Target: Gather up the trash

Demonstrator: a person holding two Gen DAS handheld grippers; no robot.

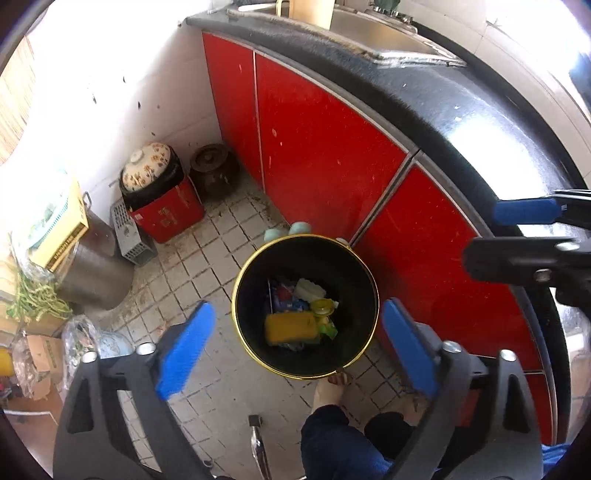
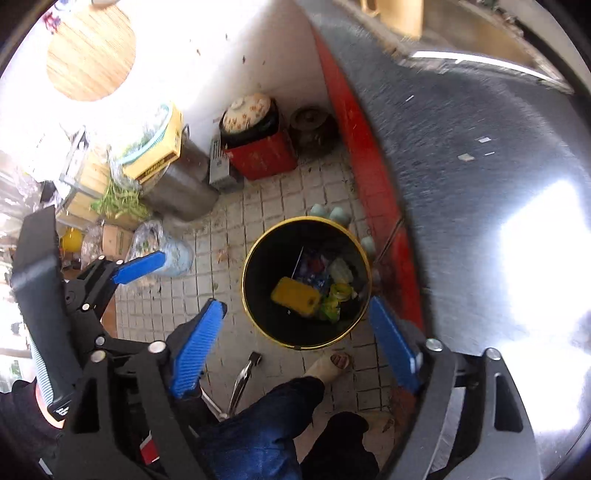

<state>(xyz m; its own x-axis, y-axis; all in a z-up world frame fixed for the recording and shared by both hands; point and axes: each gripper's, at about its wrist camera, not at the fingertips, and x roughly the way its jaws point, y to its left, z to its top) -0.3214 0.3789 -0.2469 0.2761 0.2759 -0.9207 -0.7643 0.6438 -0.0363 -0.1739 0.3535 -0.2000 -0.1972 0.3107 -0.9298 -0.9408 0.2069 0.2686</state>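
A black bin with a gold rim stands on the tiled floor by the red cabinet. Inside it lie a yellow sponge, a white scrap and a yellow-green wrapper. My left gripper hangs over the bin, open, nothing between its blue pads. My right gripper shows at the right edge, above the counter's rim. In the right wrist view the bin and sponge sit below my right gripper, which is open and empty. The left gripper is at the left.
Red cabinet doors and a black counter with a steel sink curve around the right. A lidded clay pot on a red box, a brown jar and a steel pot crowd the corner. A person's foot is beside the bin.
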